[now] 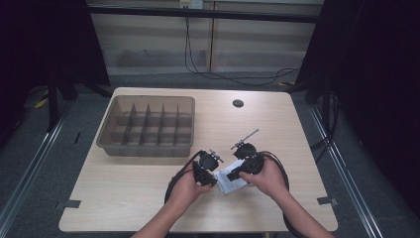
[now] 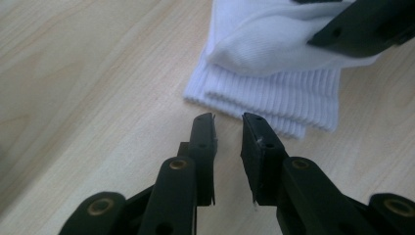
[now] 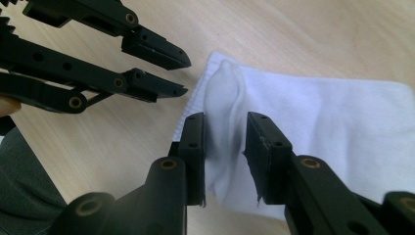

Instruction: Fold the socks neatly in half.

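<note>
Jaws: my right gripper (image 3: 222, 152) pinches a raised fold of white ribbed cotton sock (image 3: 337, 127) to lift it | my left gripper (image 2: 227, 125) parted, empty, near cuff, ready to assist.

A light wooden table (image 1: 148, 198) fills the middle of the high view. At its ten o'clock sits a translucent brown tray (image 1: 146, 125), split by dividers into rows of small compartments, its long side parallel to the table's far edge. A dark round grommet (image 1: 238, 103) sits near the far edge at about one o'clock, well apart from the tray. Beyond the table, at twelve o'clock, a black cable (image 1: 233, 75) hangs down a pale wall panel and loops across the grey floor (image 1: 29, 148). Tape marks (image 1: 72, 204) lie by the near corners.
</note>
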`<state>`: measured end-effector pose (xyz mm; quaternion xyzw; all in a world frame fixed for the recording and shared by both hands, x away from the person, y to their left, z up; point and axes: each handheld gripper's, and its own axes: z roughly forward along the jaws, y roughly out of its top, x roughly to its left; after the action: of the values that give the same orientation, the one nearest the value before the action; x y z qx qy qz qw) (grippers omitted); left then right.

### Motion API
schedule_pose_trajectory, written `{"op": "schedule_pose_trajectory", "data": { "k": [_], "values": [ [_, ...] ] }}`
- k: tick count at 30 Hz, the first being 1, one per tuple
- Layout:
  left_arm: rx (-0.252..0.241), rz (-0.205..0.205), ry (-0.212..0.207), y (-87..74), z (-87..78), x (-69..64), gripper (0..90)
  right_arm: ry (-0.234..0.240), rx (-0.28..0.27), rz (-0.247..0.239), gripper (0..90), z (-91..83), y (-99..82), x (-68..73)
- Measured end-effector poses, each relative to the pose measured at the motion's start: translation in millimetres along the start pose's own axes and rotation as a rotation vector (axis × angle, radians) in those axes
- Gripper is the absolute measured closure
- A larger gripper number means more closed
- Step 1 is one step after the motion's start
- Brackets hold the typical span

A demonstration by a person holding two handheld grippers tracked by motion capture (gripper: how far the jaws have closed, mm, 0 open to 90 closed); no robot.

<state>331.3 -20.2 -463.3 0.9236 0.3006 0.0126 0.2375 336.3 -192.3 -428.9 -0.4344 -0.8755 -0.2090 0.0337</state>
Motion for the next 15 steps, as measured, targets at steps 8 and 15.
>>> {"op": "schedule_pose_trajectory", "data": {
  "k": [8, 15],
  "values": [
    [0.0, -0.007, 0.003, -0.9, -2.4, 2.5, 75.6, -0.012, -0.026, 0.019, 67.6, -16.1, -0.7, -5.5],
    [0.001, -0.009, 0.001, -1.4, -5.1, 4.9, 75.9, -0.021, 0.0, 0.009, 78.2, -4.3, -0.4, -8.1]
  ]
}}
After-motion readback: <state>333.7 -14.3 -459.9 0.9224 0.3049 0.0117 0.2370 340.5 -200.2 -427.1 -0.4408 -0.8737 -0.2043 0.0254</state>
